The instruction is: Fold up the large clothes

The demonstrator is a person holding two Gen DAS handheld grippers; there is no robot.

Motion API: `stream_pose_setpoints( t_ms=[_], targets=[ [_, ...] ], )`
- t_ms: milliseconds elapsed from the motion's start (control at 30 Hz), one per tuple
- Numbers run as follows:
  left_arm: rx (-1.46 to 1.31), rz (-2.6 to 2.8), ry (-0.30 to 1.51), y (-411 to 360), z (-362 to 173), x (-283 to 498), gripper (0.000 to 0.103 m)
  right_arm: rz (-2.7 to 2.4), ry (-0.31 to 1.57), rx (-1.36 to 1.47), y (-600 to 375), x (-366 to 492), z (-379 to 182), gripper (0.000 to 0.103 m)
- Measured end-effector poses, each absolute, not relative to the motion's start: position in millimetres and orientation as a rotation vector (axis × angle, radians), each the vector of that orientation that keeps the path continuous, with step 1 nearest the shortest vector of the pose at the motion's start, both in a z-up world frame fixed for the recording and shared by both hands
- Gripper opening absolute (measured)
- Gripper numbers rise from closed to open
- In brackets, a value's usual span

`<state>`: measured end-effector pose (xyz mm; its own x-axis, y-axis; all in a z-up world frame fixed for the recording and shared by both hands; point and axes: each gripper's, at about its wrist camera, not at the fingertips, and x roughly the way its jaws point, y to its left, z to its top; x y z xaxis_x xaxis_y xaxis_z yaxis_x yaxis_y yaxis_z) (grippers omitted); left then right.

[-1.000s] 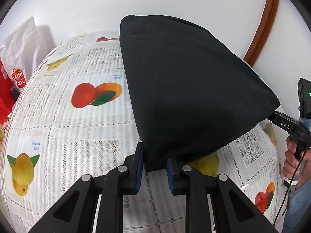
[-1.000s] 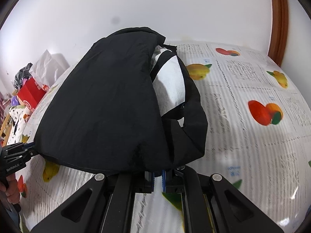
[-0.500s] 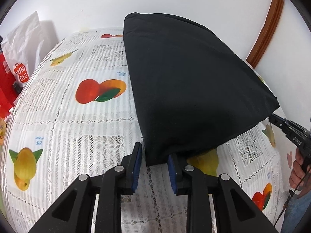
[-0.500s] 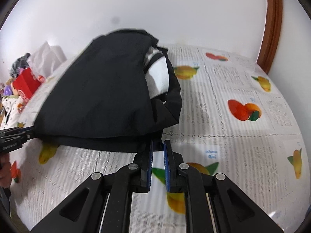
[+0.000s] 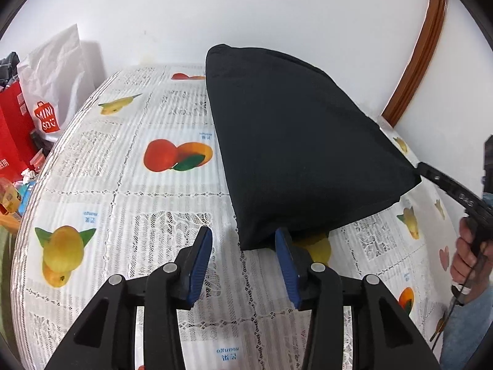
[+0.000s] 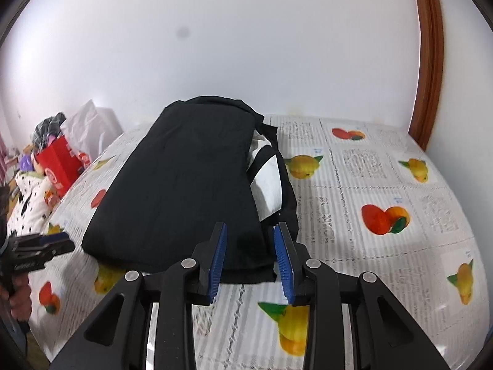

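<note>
The black garment (image 6: pixel 185 191) lies folded on the fruit-print tablecloth (image 6: pixel 385 246), its white lining showing along the side at 3 o'clock. The left gripper (image 5: pixel 243 262) has just been opening, its near corner between the parted jaws but unpressed. The right gripper (image 6: pixel 250 259), likewise just opened, stands apart at the hem at 6 o'clock.

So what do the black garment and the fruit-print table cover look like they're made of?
Black garment: looks like a soft matte woven or knit fabric, no shine, folding into limp layers; a white panel shows at its open edge. Table cover: probably thin plastic or vinyl lace, with openwork panels, ribbed stripes and glossy printed fruit. Neither can be confirmed by look alone.
</note>
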<state>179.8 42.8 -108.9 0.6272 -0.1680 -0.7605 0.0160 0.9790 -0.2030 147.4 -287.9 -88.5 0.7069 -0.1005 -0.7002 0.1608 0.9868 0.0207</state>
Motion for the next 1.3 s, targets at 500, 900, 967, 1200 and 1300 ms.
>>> stream_pose_setpoints(
  t_ms=[500, 900, 967, 1200, 1300],
  targets=[
    [-0.201, -0.105, 0.945, 34.7, -122.4, 203.2, 0.04, -0.152, 0.878, 0.094, -287.9, 157.4, -117.3, 0.026],
    [-0.208, -0.068, 0.915, 32.7, -110.8, 179.7, 0.053, -0.251, 0.885, 0.135, -283.8, 122.4, -98.7, 0.027],
    [-0.193, -0.056, 0.906, 29.0, -105.5, 172.1, 0.056, -0.277, 0.881, 0.125, -279.5, 115.8, -92.2, 0.028],
    [-0.162, -0.033, 0.838, 17.1, -76.8, 131.2, 0.068, -0.351, 0.885, 0.128, -255.5, 75.4, -66.5, 0.036],
    [-0.153, -0.023, 0.81, 11.1, -66.8, 111.4, 0.073, -0.353, 0.876, 0.108, -238.1, 52.8, -55.4, 0.037]
  ],
)
